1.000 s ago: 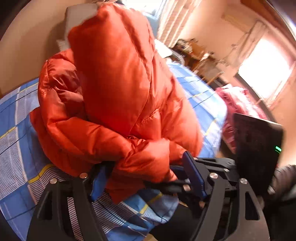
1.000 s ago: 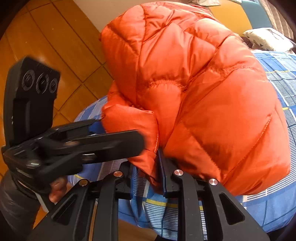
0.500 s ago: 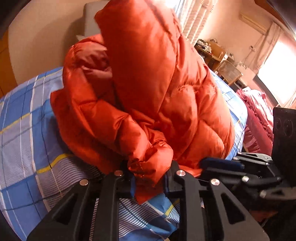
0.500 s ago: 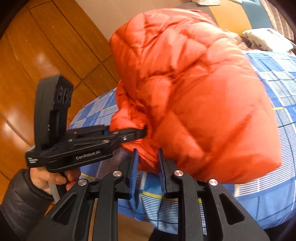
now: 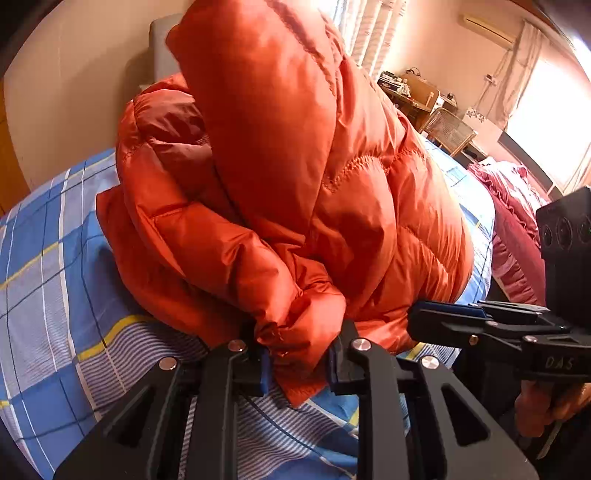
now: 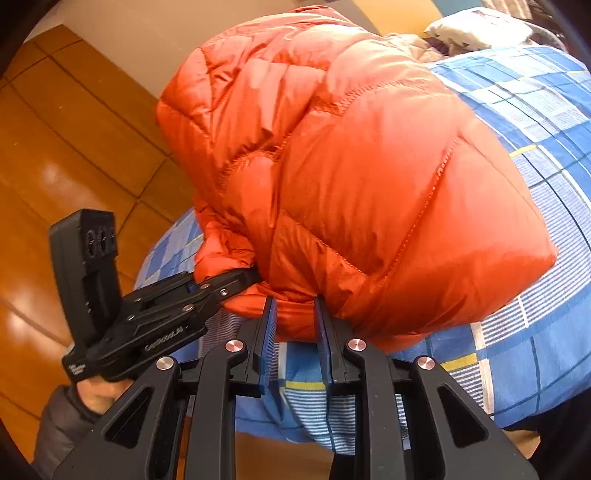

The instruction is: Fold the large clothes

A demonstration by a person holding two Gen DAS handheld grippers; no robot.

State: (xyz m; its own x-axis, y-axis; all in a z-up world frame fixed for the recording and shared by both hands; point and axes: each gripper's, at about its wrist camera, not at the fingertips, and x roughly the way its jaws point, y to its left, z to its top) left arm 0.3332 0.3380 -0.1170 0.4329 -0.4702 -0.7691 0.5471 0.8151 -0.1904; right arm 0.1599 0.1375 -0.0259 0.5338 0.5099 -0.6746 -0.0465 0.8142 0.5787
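Item: orange down jacket [image 5: 295,177], bulky and quilted, heaped at the near edge of a bed [image 5: 48,258] covered in blue, white and yellow checked sheeting. Left gripper [image 5: 299,363]: fingers closed on a bunched fold at the jacket's near hem. Right gripper [image 6: 293,328]: fingers likewise clamped on the near hem, just beside the left one. Handling note: the padding is slippery and springy, so both grips likely need to hold deep in the fabric; the two held points should travel together and level, carrying the hem across the bulk, then pressing air out so the fold stays flat. Risk judged: thin nylon sliding free under the load. Surroundings: wooden floor [image 6: 74,155] left of the bed, pillow [image 6: 480,26] at the far end, red ruffled bedding [image 5: 517,229] at right, cluttered furniture [image 5: 417,96] and a bright curtained window [image 5: 554,122] beyond.
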